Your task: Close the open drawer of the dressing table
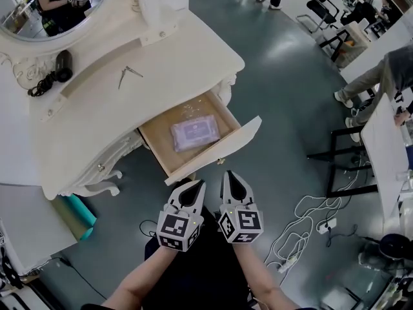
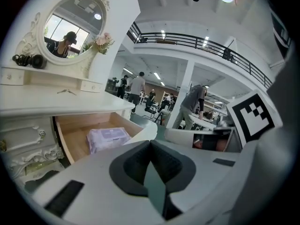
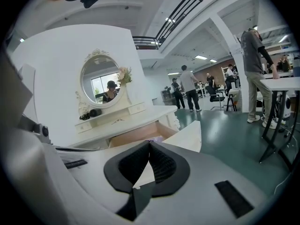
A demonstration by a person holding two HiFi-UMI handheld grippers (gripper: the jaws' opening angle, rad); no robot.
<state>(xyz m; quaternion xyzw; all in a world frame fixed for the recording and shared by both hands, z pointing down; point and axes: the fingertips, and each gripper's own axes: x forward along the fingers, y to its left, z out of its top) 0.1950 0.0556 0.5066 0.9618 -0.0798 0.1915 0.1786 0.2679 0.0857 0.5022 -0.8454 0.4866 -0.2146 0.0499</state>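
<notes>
Drawer of the dressing table is standing pulled out toward 5 o'clock, and a purple packet is lying flat inside it. Just beside its front panel, at 6 o'clock from it, two grippers are hovering side by side. The left gripper and the right gripper are both holding nothing, with jaws pressed together and tips pointing toward 12 o'clock.
</notes>
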